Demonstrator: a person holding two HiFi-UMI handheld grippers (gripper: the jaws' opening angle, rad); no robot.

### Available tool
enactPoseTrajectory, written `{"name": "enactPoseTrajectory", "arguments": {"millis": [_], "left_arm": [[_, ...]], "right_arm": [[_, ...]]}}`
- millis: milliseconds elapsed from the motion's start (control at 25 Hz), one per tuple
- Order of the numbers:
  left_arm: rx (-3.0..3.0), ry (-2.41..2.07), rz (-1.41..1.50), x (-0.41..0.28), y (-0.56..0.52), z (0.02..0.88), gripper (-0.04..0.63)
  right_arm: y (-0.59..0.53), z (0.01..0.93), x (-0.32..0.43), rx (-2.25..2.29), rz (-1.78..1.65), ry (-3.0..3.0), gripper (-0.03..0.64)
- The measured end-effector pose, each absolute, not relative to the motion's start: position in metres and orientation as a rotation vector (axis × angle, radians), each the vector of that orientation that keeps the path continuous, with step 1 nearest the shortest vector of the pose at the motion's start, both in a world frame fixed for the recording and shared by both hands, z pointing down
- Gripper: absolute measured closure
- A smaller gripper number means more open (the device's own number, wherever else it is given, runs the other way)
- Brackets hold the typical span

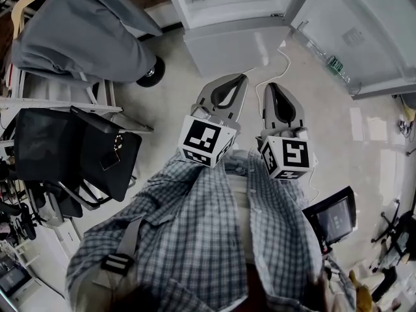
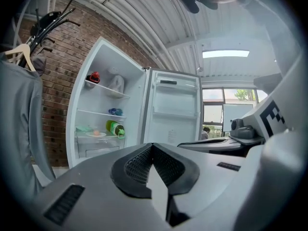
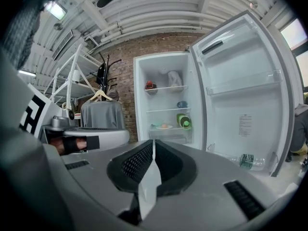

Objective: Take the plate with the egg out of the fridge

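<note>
The fridge [image 1: 227, 8] stands open ahead of me, its door [image 3: 240, 81] swung to the right. A small plate with an egg [image 3: 164, 126] rests on the lower shelf, over the drawer; the left gripper view shows this plate [image 2: 96, 134] too. Both grippers are held close to my body and point at the fridge from some way off. My left gripper [image 1: 242, 78] [image 2: 152, 146] is shut, jaws meeting at the tip with nothing between. My right gripper [image 1: 272, 86] [image 3: 154, 143] is shut and empty too.
A green bottle [image 3: 183, 121] lies beside the plate, a blue bowl [image 3: 181, 104] one shelf up, a red thing [image 3: 149, 84] and a white bag [image 3: 174, 78] on top. A water bottle [image 3: 250, 160] sits in the door. A grey garment [image 1: 78, 25] hangs left; a white cable [image 1: 283, 60] crosses the floor.
</note>
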State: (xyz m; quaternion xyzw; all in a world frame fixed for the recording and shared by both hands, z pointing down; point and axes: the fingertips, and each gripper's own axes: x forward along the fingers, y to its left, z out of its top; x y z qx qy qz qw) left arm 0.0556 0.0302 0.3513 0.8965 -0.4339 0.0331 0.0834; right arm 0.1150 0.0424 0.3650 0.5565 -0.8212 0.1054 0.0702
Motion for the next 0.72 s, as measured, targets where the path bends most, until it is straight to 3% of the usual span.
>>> {"name": "enactPoseTrajectory", "arguments": {"millis": [720], "left_arm": [[2.698, -1.273, 0.035, 0.032, -0.119, 0.337, 0.588]], "right_arm": [[-0.106, 0.352, 0.097, 1.714, 0.247, -2.452, 0.597]]}}
